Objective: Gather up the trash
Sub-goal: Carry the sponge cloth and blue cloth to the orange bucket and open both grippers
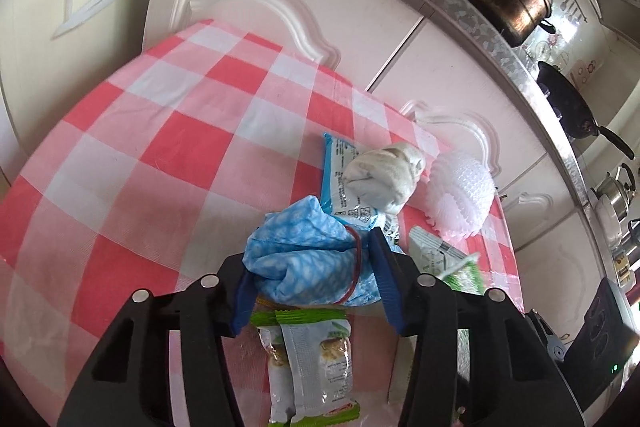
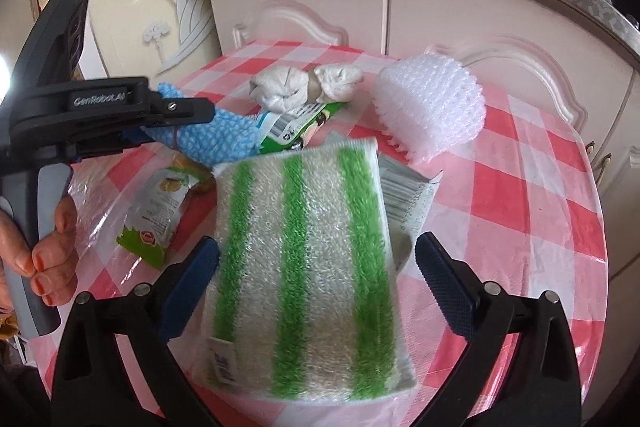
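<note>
In the middle of the left wrist view, the left hand-held gripper (image 1: 316, 271) is squeezing a blue cloth (image 1: 304, 259) between its two blue pads, above a snack wrapper (image 1: 310, 363) lying on the checked desk (image 1: 160, 147). At the bottom of the right wrist view, the right hand-held gripper (image 2: 316, 275) is standing wide open, with a green striped sponge (image 2: 304, 267) lying between its pads and not being pinched. A white tied rag (image 2: 304, 87) and a white scrubber (image 2: 432, 107) are sitting higher in that view.
</note>
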The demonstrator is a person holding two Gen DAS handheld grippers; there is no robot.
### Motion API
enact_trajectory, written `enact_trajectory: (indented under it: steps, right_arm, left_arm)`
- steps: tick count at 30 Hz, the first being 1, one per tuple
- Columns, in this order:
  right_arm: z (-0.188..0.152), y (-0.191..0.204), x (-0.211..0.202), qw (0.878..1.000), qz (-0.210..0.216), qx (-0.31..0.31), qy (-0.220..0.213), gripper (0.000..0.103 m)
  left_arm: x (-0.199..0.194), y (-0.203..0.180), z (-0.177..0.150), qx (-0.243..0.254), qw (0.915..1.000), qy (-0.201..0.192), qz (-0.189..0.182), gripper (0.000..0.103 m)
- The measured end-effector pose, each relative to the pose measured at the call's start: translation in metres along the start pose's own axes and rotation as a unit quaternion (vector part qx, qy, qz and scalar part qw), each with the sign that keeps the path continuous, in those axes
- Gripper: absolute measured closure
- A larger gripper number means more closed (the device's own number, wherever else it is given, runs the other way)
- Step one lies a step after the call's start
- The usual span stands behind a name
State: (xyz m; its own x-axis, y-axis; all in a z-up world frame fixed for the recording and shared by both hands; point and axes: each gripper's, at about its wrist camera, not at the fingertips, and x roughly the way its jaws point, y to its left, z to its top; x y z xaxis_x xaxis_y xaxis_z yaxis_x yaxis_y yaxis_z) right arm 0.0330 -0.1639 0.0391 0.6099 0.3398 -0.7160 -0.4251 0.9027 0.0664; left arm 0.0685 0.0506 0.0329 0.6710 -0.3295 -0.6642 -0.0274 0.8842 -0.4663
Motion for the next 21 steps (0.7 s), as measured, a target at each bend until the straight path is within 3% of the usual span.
enact_trajectory:
  steps: [2, 4, 5, 8, 15, 19, 20, 21]
  right_arm:
    - [0.000, -0.002, -0.004, 1.000, 0.001, 0.005, -0.013, 0.006]
    - [0.000, -0.003, -0.008, 1.000, -0.001, 0.008, -0.021, 0.019]
    - [0.000, -0.003, -0.008, 1.000, 0.002, 0.009, -0.021, 0.035]
    - [-0.001, -0.002, -0.009, 1.000, 0.003, 0.010, -0.023, 0.035]
    - [-0.003, -0.004, -0.012, 0.999, 0.015, 0.022, -0.028, 0.048]
    - [-0.005, -0.008, -0.013, 0.998, 0.034, 0.041, -0.021, 0.045]
    - [-0.005, -0.007, -0.014, 0.999, 0.030, 0.038, -0.021, 0.040]
    - [-0.005, -0.005, -0.015, 0.999, 0.027, 0.034, -0.017, 0.026]
  left_arm:
    - [-0.009, -0.001, 0.001, 0.004, 1.0000, -0.009, -0.002, 0.053]
    - [-0.016, -0.002, 0.001, 0.005, 0.9999, -0.015, -0.005, 0.053]
    - [-0.022, -0.002, 0.001, 0.006, 0.9997, -0.021, -0.006, 0.053]
    - [-0.033, -0.001, 0.001, 0.009, 0.9996, -0.027, -0.007, 0.053]
    - [-0.069, 0.004, -0.012, 0.023, 0.9990, -0.039, -0.007, 0.053]
    - [-0.089, 0.012, -0.027, 0.032, 0.9987, -0.040, 0.001, 0.053]
    - [-0.091, 0.014, -0.030, 0.033, 0.9987, -0.039, 0.001, 0.053]
    - [-0.095, 0.017, -0.034, 0.033, 0.9988, -0.035, 0.002, 0.053]
